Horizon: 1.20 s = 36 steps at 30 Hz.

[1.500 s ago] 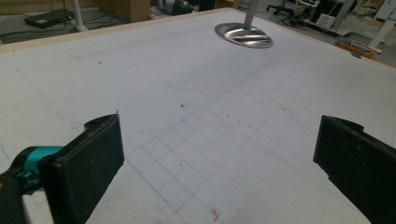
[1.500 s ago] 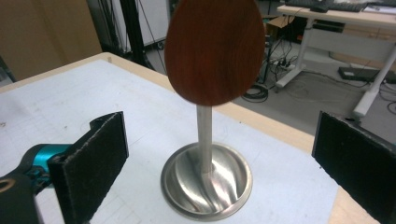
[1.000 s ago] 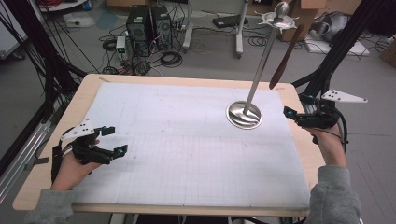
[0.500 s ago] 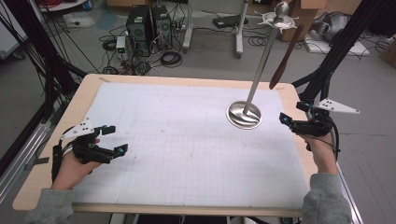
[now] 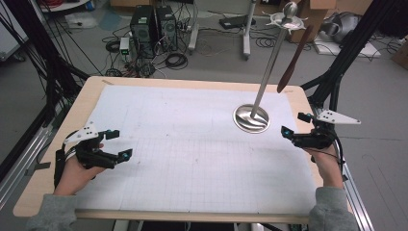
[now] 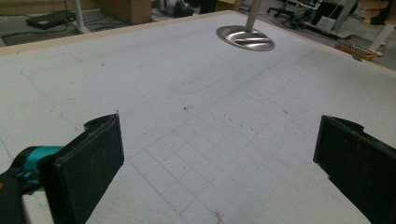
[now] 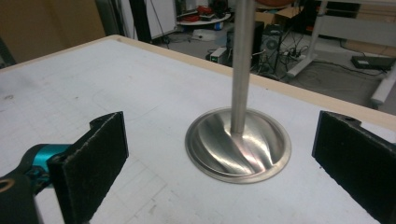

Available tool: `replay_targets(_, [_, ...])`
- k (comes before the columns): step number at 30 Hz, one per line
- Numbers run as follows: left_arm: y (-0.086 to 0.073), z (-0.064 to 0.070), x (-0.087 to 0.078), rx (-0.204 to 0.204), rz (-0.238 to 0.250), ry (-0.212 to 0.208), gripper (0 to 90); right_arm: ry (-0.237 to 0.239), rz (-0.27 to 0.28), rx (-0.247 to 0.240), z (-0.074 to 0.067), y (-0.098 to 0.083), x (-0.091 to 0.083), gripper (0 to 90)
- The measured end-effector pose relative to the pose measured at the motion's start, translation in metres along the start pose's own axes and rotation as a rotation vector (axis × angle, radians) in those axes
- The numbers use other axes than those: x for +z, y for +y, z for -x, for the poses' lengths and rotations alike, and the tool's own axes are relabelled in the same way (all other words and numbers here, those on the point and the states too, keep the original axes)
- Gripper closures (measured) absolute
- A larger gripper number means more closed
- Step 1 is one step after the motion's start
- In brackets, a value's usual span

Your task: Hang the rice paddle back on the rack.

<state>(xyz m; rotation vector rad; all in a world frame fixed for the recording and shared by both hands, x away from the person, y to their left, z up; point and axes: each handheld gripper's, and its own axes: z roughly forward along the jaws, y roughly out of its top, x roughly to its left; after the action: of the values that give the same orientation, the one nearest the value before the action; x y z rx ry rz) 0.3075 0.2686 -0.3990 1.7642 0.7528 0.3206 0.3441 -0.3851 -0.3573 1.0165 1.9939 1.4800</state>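
The shiny steel stand with round base and upright pole point(image 5: 252, 117) sits near the desk's point(image 5: 192, 159) far right corner. Just right of its base, the right claw point(image 5: 292, 136) hangs with jaws wide, apparently approaching; next it must reach the pole. Far left of the stand, the left claw point(image 5: 121, 145) rests low, jaws wide, empty.

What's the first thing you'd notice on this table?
A tall shiny metal stand with a round base stands at the far right of the white gridded table mat, and a brown spatula hangs from its top. The right gripper waits open beside the base; the left gripper is open near the front left.
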Motion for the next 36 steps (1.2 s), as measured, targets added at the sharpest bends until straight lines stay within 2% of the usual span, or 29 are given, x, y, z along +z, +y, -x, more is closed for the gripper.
replay_targets(5, [0.002, 0.0, -0.002, 0.001, 0.02, -0.008, 2.2, 0.017, 0.011, -0.024, -0.009, -0.001, 0.002, 2.5])
replay_targets(17, [0.0, 0.0, -0.001, -0.003, 0.007, -0.006, 2.2, 0.028, 0.018, 0.003, -0.014, -0.023, 0.004, 2.5])
replay_targets(20, [0.0, 0.0, 0.0, -0.003, 0.006, -0.005, 2.2, 0.036, 0.004, 0.007, -0.017, -0.029, 0.006, 2.5])
replay_targets(31, [0.001, -0.002, -0.003, -0.005, 0.013, -0.001, 2.2, 0.045, 0.01, 0.038, -0.021, -0.039, 0.006, 2.5])
replay_targets(36, [0.001, -0.002, -0.003, -0.002, 0.01, -0.002, 2.2, 0.049, -0.008, 0.028, -0.025, -0.042, 0.008, 2.5])
